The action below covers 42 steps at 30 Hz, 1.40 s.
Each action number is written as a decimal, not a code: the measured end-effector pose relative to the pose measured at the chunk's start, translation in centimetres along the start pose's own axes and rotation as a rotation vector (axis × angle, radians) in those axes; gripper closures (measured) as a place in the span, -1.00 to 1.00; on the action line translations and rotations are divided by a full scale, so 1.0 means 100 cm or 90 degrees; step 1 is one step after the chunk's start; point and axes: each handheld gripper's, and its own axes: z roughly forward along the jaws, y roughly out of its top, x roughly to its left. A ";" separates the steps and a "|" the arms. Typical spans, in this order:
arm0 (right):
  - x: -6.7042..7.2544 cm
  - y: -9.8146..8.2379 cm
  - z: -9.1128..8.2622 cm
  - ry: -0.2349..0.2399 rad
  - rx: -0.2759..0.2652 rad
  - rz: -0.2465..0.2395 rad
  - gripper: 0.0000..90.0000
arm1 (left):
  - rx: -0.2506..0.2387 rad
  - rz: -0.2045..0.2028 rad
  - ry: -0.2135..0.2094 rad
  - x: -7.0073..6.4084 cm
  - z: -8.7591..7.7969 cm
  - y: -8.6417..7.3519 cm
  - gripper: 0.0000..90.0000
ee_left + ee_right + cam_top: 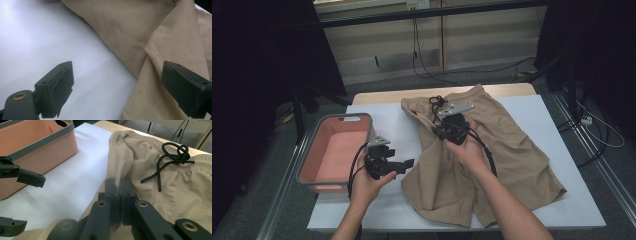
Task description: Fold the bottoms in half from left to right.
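1. The right tongs (119,185) are clenched on a fold of the beige shorts (492,150); in the right gripper view the cloth rises in a pinched ridge between the two pressed-together pads.
2. The left tongs (117,87) stand wide apart and grasp nothing. In the left gripper view one jaw hangs over the bare white desk (37,37), the other over the edge of the shorts (155,37); whether that jaw touches the cloth cannot be told.
3. In the high view the shorts lie spread over the middle and right of the desk (377,200), waistband toward 12 o'clock, with a black drawstring (172,157) knotted on it.
4. The left tongs (408,164) point toward 3 o'clock at the shorts' left edge, just beside it.
5. A pink bin with a grey rim (314,177) sits at 9 o'clock from the shorts.
6. In the high view the right tongs' tips are hidden under the gripper body and the right hand (464,147). The room around the desk is too dark to read.
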 end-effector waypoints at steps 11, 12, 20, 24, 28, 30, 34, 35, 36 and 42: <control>-0.009 0.001 -0.009 -0.013 -0.005 0.008 0.96 | 0.003 0.008 -0.002 0.001 -0.001 -0.002 -0.80; -0.011 0.001 -0.010 -0.012 -0.005 0.011 0.96 | 0.003 0.009 -0.001 0.001 -0.001 -0.002 -0.80; -0.017 0.001 -0.014 -0.020 -0.006 0.015 0.96 | 0.004 0.012 -0.006 0.001 -0.001 -0.002 -0.82; -0.024 0.000 -0.018 -0.026 -0.008 0.023 0.96 | 0.002 0.013 -0.006 0.001 -0.002 -0.002 -0.83; -0.033 -0.003 -0.023 -0.038 -0.008 0.035 0.96 | 0.004 0.010 -0.005 0.002 -0.001 -0.002 -0.83; -0.039 -0.004 -0.026 -0.045 -0.010 0.041 0.96 | 0.006 0.011 -0.004 0.002 -0.001 -0.002 -0.83; -0.052 -0.008 -0.033 -0.059 -0.009 0.052 0.96 | 0.008 0.014 -0.005 0.001 -0.001 -0.002 -0.83; -0.055 -0.010 -0.035 -0.062 -0.009 0.057 0.96 | 0.008 0.014 -0.005 0.001 -0.001 -0.002 -0.82; -0.059 -0.011 -0.037 -0.066 -0.009 0.060 0.96 | 0.009 0.013 -0.003 0.001 0.000 -0.002 -0.82; -0.083 -0.025 -0.051 -0.093 -0.016 0.097 0.95 | 0.011 0.014 -0.005 0.001 0.000 -0.003 -0.83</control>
